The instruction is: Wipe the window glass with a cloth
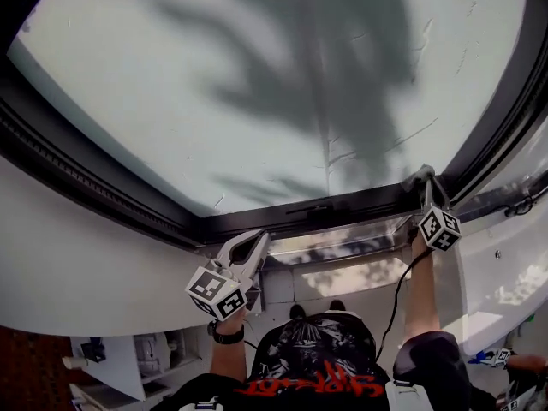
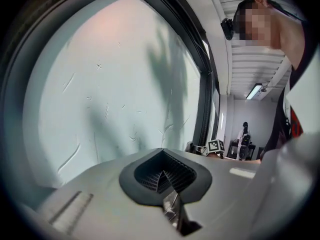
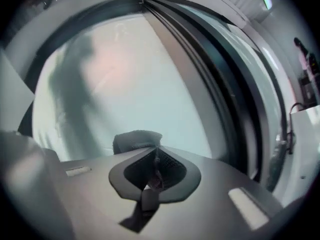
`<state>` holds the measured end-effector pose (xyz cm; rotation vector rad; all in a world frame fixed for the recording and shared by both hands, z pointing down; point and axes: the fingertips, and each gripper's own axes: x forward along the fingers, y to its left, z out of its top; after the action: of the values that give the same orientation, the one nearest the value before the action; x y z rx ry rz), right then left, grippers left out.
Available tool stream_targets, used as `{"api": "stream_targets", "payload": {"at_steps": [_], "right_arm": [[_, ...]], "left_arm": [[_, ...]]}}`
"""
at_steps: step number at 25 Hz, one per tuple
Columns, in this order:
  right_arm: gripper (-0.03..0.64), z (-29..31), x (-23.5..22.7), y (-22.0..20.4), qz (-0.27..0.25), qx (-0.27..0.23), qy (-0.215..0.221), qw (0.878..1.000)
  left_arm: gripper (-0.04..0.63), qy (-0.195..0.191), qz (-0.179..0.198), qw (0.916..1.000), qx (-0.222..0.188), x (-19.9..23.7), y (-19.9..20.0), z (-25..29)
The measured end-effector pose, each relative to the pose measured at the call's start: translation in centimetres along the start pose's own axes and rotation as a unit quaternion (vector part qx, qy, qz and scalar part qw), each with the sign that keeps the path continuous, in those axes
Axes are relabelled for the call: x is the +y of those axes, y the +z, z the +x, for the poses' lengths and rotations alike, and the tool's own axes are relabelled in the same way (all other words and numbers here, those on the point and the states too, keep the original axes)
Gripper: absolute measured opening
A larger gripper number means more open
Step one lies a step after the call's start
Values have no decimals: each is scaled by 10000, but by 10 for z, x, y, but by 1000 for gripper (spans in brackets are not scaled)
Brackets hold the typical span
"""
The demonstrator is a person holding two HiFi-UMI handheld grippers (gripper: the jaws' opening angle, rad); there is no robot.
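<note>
Grey fabric cloth (image 1: 416,178) is pinched tight in the right gripper (image 1: 426,187), held right at the bottom right corner of the big pale window glass (image 1: 214,92). Left gripper (image 1: 253,245) is seen closed on nothing, parked low by the dark window frame (image 1: 282,218).

Left tool: pale grey plastic left gripper (image 1: 257,240), with black ribbed jaw pads.
Right tool: grey right gripper (image 1: 426,182), trailing a thin black cable (image 1: 398,294).
Markers: white cube with black square markers (image 1: 217,292), one per gripper.
Wrist: black wristwatch (image 1: 227,336) was worn.
Clothing: black T-shirt with red lettering (image 1: 318,362).
</note>
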<state>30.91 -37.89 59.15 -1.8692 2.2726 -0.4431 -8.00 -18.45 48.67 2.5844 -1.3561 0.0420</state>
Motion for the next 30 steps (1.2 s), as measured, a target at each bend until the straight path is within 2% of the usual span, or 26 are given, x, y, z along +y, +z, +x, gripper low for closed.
{"api": "stream_targets", "payload": {"at_steps": [2,4,6,8,10,12,13,16,18,21,23,25,28,30], "right_arm": [[15,-12,87,0,12,-440,1204,9918],[15,-24,188,-16,44,-455,2497,9672],[15,-39,282,-46,-30,-108,3502,9366],[15,-52,360,-81,-210,334,4109,9108],[16,-59,423,-113,-312,668,4498,8901],[16,-61,473,-142,-357,925,4786,8724],[16,-60,492,-158,-371,1105,4831,8678],[17,-48,538,-198,-420,1677,4625,8696],[16,-36,565,-210,-474,1846,4525,8712],[17,-21,578,-229,-657,2049,4268,8784],[17,-18,568,-233,-689,2110,4066,8862],[17,-20,551,-222,-724,1956,4003,8923],[17,-25,508,-190,-886,1516,3814,9076],[17,-24,470,-169,-1002,1329,3524,9209]], "left_arm": [[0,100,3,9999,63,5,-7,-8],[0,166,5,9998,134,7,-17,-19],[0,133,-14,9997,222,6,-31,-32],[0,-24,-30,9992,400,0,-47,-48],[0,-225,-48,9980,581,-5,-62,-68],[0,-318,-202,9977,562,-5,-71,-88],[0,-334,-321,9978,479,-3,-74,-98],[0,-555,-615,9964,184,2,-80,-125],[0,-798,-742,9940,60,9,-79,-132],[0,-847,-523,9949,152,17,-79,-132],[0,-580,-312,9978,99,26,-71,-134],[0,-294,-272,9992,-63,40,-59,-137],[0,-106,-517,9984,-196,56,-56,-136],[0,-146,-637,9978,-78,56,-64,-128]]}}
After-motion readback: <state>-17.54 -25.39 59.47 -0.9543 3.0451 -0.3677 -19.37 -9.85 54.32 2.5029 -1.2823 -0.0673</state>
